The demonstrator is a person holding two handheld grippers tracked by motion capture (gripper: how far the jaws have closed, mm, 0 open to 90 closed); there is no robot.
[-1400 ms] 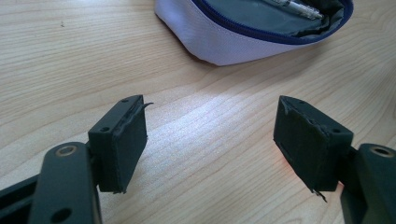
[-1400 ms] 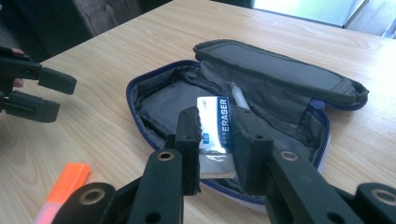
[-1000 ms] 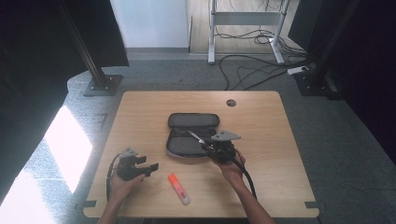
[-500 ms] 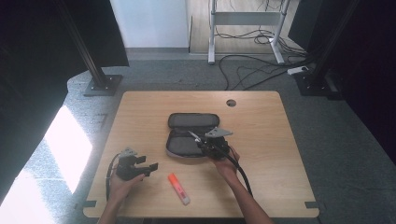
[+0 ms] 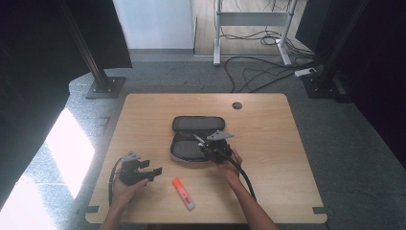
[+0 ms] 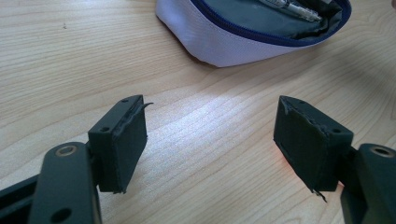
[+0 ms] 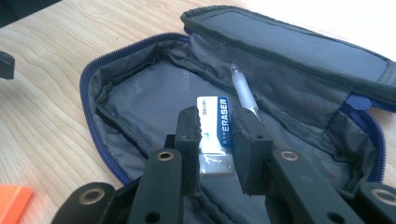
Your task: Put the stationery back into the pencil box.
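Note:
A dark grey pencil case [image 5: 191, 125] with a blue zip lies open in the middle of the table. My right gripper [image 5: 205, 144] hangs over its open lower half, shut on a white eraser [image 7: 219, 112] in a blue-and-white sleeve, low above the lining [image 7: 140, 98]. A clear pen [image 7: 243, 92] lies inside the case just beyond the eraser. My left gripper [image 5: 152, 169] rests at the table's front left, open, with bare wood between its jaws [image 6: 212, 140]. The case's pale outer wall [image 6: 233, 44] shows ahead of it.
An orange highlighter [image 5: 183, 193] lies on the table near the front edge, between the two hands; its orange end [image 7: 11, 196] shows beside the case. A round cable hole [image 5: 237, 105] sits at the table's back. Cables cross the floor behind.
My right gripper has moved a little left and down with the eraser, lower over the open case. The left gripper has stayed where it was.

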